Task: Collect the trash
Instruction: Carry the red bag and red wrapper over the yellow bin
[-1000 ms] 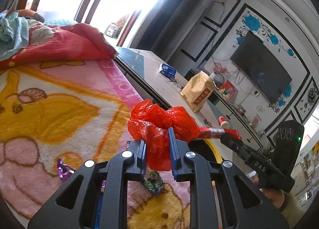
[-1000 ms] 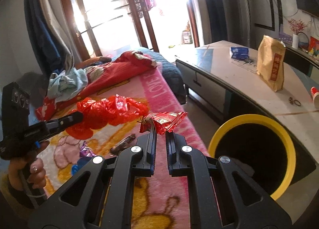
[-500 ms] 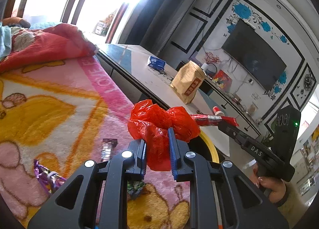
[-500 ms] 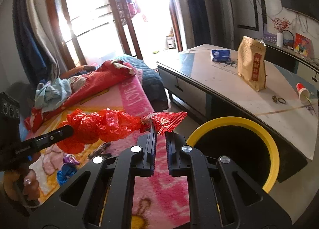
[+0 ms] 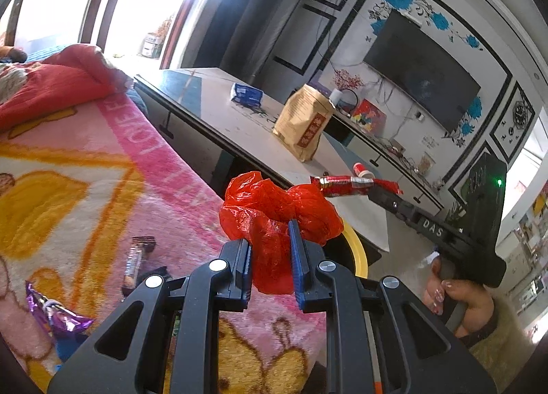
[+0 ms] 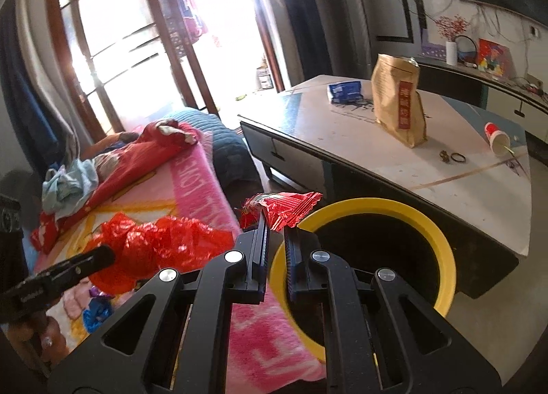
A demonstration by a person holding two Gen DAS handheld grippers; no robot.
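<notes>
My left gripper (image 5: 269, 239) pinches a crumpled red plastic bag (image 5: 277, 212) at lower centre of the left wrist view, above the pink cartoon-print blanket (image 5: 102, 171). My right gripper (image 6: 275, 234) is pressed together on a flat red foil snack wrapper (image 6: 286, 205), at centre of the right wrist view, just over the near rim of the round yellow-rimmed black bin (image 6: 441, 239). The bin stands beside the white worktop (image 6: 445, 168).

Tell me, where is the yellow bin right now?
In the right wrist view the yellow bin stands on the floor between the pink blanket and the low table, just beyond the right gripper.
</notes>
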